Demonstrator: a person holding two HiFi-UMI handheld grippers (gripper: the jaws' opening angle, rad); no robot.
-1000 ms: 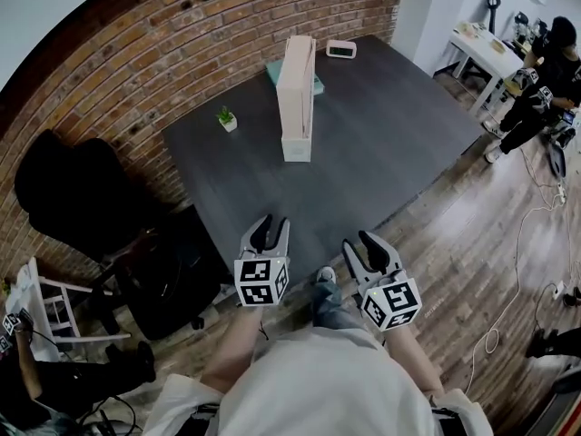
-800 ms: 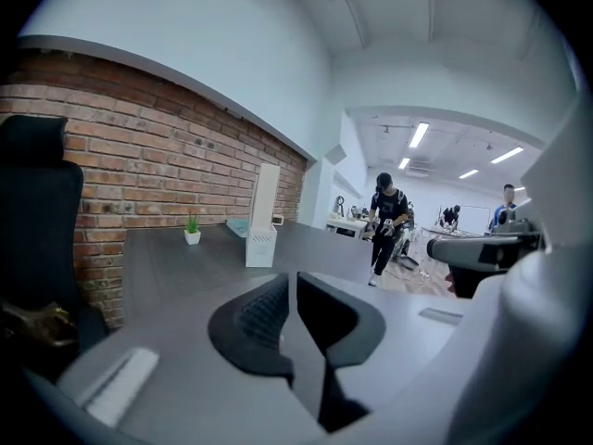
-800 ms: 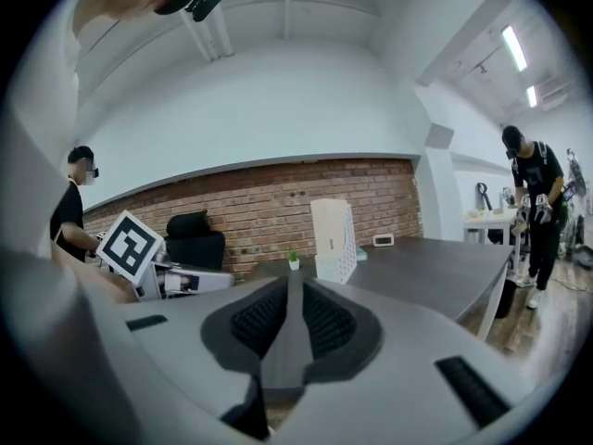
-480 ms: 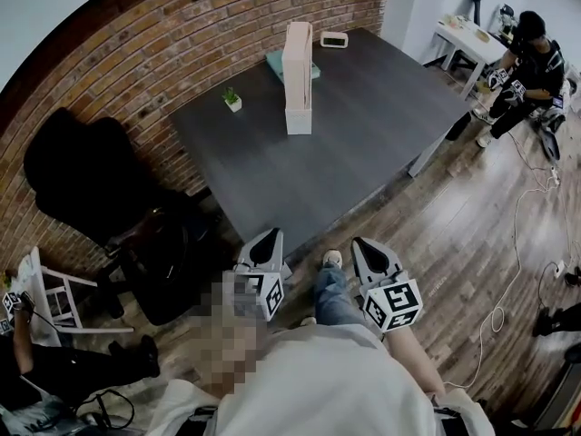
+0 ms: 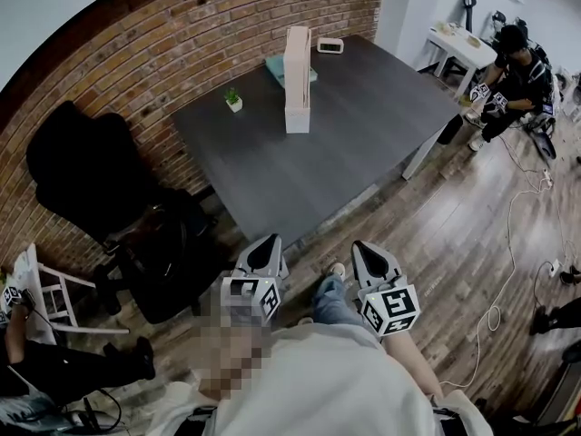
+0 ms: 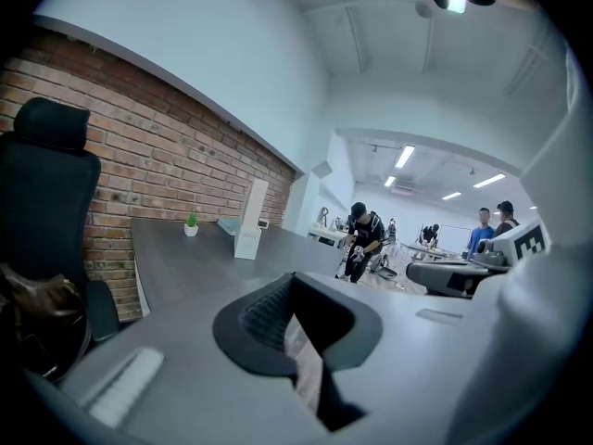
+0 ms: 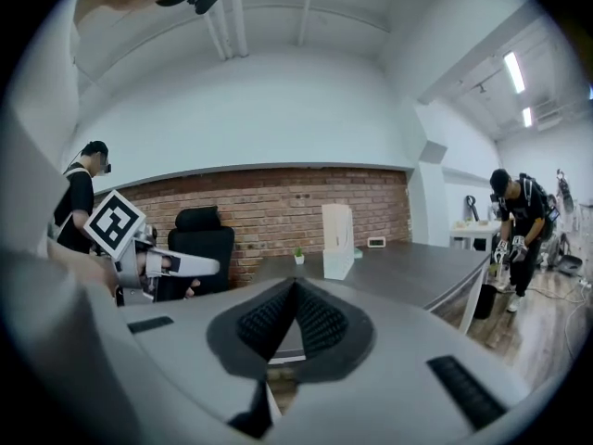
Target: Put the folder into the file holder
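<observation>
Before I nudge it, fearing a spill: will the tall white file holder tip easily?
Likely yes, sideways: the file holder stands tall on a narrow base. Pushed low, it may instead slide, since the table looks smooth.

Left gripper (image 5: 266,243) & right gripper (image 5: 368,248) have pulled back off the table (image 5: 327,166) edge, twd the person's body. Both jaw pairs, apart a sec ago, now shut w/ nothing between.

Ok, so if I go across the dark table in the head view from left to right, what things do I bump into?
Little potted plant → tall white file holder → small white clock. The teal thing behind the holder overlaps it, so it is left out.
</observation>
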